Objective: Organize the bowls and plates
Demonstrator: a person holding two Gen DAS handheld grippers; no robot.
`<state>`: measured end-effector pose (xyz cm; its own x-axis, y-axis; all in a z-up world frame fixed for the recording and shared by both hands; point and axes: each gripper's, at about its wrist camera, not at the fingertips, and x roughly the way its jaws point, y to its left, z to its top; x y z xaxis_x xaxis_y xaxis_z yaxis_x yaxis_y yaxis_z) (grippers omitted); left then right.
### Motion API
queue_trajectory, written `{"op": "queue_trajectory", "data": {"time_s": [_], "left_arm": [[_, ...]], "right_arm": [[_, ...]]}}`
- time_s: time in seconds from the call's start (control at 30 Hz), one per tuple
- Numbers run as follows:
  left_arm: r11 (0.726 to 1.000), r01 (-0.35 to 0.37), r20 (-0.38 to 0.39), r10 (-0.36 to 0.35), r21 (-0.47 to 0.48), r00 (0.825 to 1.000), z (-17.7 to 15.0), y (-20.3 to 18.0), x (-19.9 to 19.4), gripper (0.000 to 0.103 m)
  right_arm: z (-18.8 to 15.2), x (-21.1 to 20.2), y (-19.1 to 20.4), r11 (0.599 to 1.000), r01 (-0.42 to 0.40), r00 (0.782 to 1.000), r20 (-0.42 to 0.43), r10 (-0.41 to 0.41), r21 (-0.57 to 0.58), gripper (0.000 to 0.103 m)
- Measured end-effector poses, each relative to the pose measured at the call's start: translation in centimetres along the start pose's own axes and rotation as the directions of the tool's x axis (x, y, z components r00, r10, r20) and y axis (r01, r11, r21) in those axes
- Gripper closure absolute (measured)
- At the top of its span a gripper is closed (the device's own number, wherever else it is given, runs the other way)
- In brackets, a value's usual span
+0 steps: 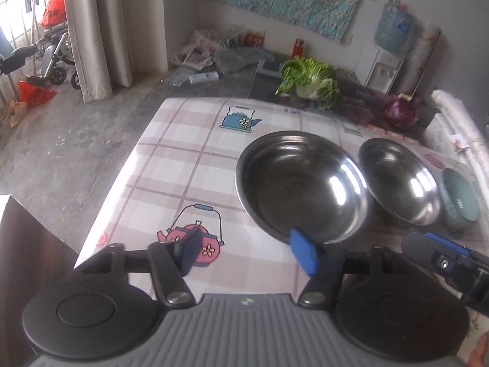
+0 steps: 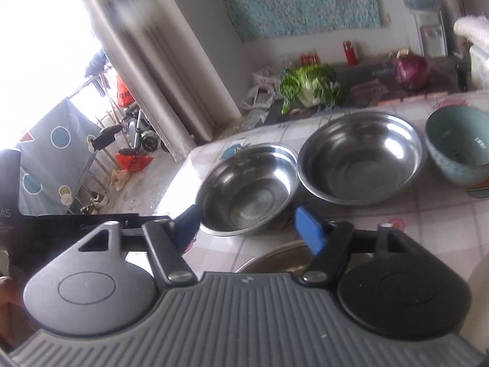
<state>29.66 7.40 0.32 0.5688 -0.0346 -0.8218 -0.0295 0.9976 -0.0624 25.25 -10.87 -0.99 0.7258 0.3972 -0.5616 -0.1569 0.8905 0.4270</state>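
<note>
Your table point(image 1: 171, 165) has a checked cloth with teapot pictures, and past its far edge sit a cabbage point(image 1: 311, 81) and a red onion point(image 1: 400, 113) on a dark counter. A curtain point(image 1: 91, 30) hangs far left by the bright window.

Three bowls stand in a row on the cloth. In your left view the big steel bowl point(image 1: 301, 188) is nearest, the second steel bowl point(image 1: 400, 180) is just to its right, and the green bowl point(image 1: 460, 202) is right of that, tipped on its side. In your right view the two steel bowls touch at the rims and the green bowl point(image 2: 458, 143) is near the right edge.

Your left gripper point(image 1: 249, 252) has its jaws about half open. Nothing is between them. The right blue pad point(image 1: 302, 255) is just at the near rim of the big steel bowl; I cannot tell if it touches.

Your right gripper point(image 2: 247, 229) is also about half open and holds nothing. Its jaws sit just near the smaller-looking steel bowl point(image 2: 247, 189). Another steel rim point(image 2: 275, 258) peeks out below them.
</note>
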Motion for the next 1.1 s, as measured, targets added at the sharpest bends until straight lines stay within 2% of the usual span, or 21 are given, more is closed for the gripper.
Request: {"op": "queue_trajectory", "data": {"time_s": [0.07, 0.17, 0.27, 0.33, 0.47, 0.6, 0.83, 1.1], "left_arm": [[1.000, -0.017, -0.022, 0.017, 0.006, 1.000, 0.7, -0.4, 1.7, 0.048], [0.998, -0.046, -0.051, 0.048, 0.030, 0.998, 1.3, -1.1, 3.8, 0.061], [0.997, -0.066, -0.059, 0.069, 0.048, 0.996, 1.5, -1.5, 4.8, 0.067], [0.995, -0.084, -0.054, 0.087, 0.058, 0.995, 1.4, -1.6, 5.0, 0.068], [0.991, -0.108, -0.064, 0.114, 0.083, 0.991, 0.9, -1.1, 4.7, 0.074], [0.991, -0.111, -0.091, 0.117, 0.069, 0.989, 0.1, 0.3, 4.2, 0.074], [0.996, -0.081, -0.114, 0.085, 0.040, 0.990, -0.2, 1.3, 4.1, 0.071], [0.997, -0.067, -0.144, 0.070, 0.025, 0.987, -0.1, 1.0, 5.3, 0.071]], "right_arm": [[0.1, 2.3, -0.5, 1.000, -0.003, 1.000, -0.030, 0.003, 0.018, 0.054], [0.1, 4.7, -1.3, 0.999, -0.003, 0.998, -0.069, 0.005, 0.042, 0.062], [0.2, 6.4, -1.9, 0.998, 0.006, 0.996, -0.088, -0.001, 0.057, 0.075], [0.3, 7.3, -2.5, 0.998, 0.007, 0.995, -0.097, 0.000, 0.067, 0.078], [0.3, 7.3, -2.9, 0.998, 0.009, 0.994, -0.105, -0.003, 0.063, 0.082], [0.3, 6.6, -3.2, 0.998, 0.002, 0.994, -0.112, 0.006, 0.066, 0.083], [0.6, 7.4, -2.9, 0.999, 0.001, 0.993, -0.121, 0.006, 0.055, 0.084], [0.9, 9.7, -2.7, 0.999, 0.013, 0.987, -0.159, -0.006, 0.041, 0.093]]}}
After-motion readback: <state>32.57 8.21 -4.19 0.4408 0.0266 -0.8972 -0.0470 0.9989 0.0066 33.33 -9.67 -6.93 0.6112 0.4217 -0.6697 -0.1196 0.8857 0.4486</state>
